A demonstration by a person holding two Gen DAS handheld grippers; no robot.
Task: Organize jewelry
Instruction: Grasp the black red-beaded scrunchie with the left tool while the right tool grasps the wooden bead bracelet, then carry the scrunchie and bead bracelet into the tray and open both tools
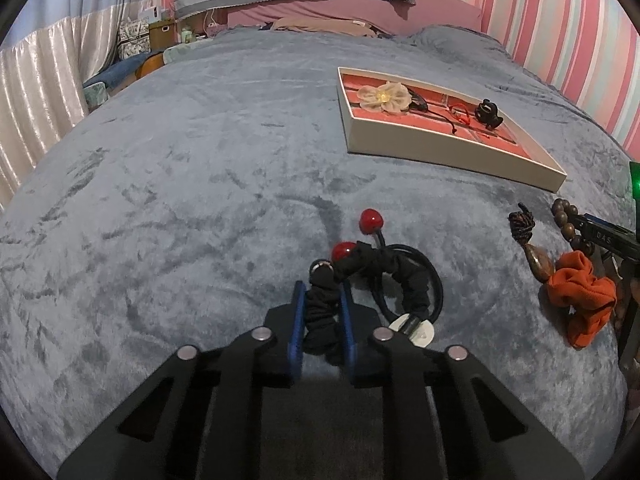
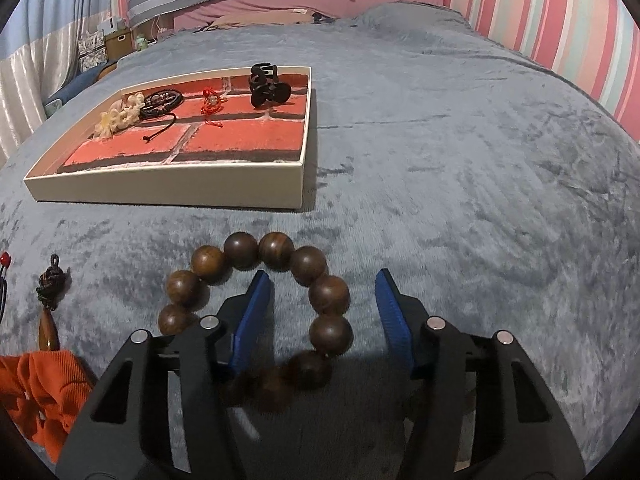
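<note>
My left gripper [image 1: 323, 292] is shut on a black scrunchie [image 1: 324, 312] on the grey bedspread, beside a black hair tie with two red beads [image 1: 371, 221]. My right gripper [image 2: 324, 280] is open, its fingers astride one side of a brown wooden bead bracelet [image 2: 329, 294] lying on the bed. A white tray [image 2: 168, 190] with a red brick-pattern floor holds a cream flower [image 1: 383, 97], a red cord [image 2: 211, 105], a black bracelet [image 2: 162, 102] and a black claw clip [image 2: 266, 86]. It also shows in the left wrist view [image 1: 440, 152].
An orange scrunchie [image 1: 582, 296] and a brown pendant on a dark knotted cord [image 2: 49, 304] lie between the grippers. A white disc [image 1: 414, 328] lies by the black hair tie. Pillows and a pink striped wall are beyond the bed.
</note>
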